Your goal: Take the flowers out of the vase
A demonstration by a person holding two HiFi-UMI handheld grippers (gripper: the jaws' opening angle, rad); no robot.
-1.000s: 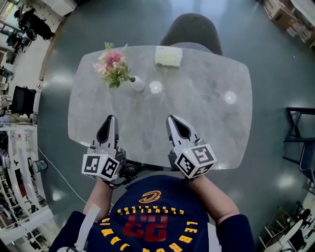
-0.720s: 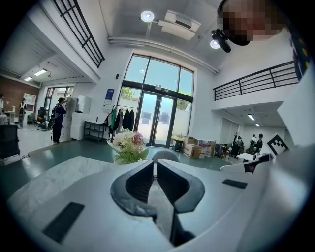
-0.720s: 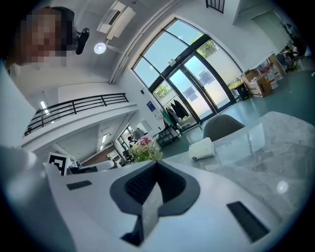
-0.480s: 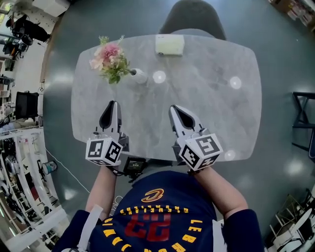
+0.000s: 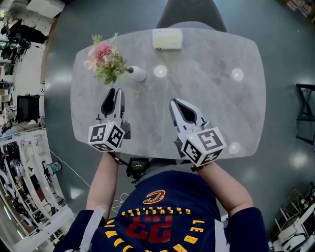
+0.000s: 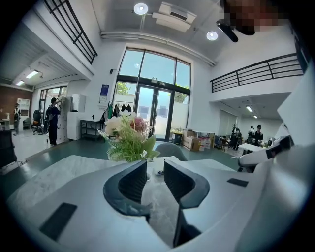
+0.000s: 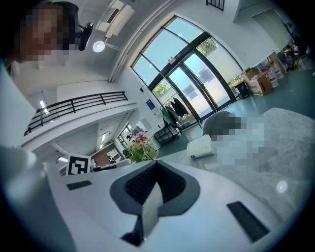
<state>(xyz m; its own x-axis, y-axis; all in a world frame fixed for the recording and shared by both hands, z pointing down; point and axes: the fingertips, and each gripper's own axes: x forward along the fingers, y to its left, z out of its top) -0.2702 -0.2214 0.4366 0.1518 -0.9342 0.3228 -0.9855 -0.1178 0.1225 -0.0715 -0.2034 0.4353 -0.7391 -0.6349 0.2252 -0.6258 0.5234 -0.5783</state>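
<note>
A bunch of pink and cream flowers (image 5: 103, 58) with green leaves stands in a small white vase (image 5: 138, 74) at the far left of the grey marble table (image 5: 216, 108). My left gripper (image 5: 113, 96) hovers just short of the vase, and its jaws have just been opening, with nothing between them. Through the left gripper view the flowers (image 6: 129, 137) rise straight ahead past the parted jaws. My right gripper (image 5: 178, 106) is over the table's middle with its jaws together and empty. The flowers (image 7: 140, 146) show small at the left in the right gripper view.
A pale rectangular box (image 5: 167, 38) lies at the table's far edge, in front of a grey chair (image 5: 191, 14). Shelves and equipment (image 5: 22, 147) line the floor to the left. A black frame (image 5: 306, 113) stands at the right.
My left gripper has moved forward toward the vase and its jaws have parted. The right gripper has hardly shifted.
</note>
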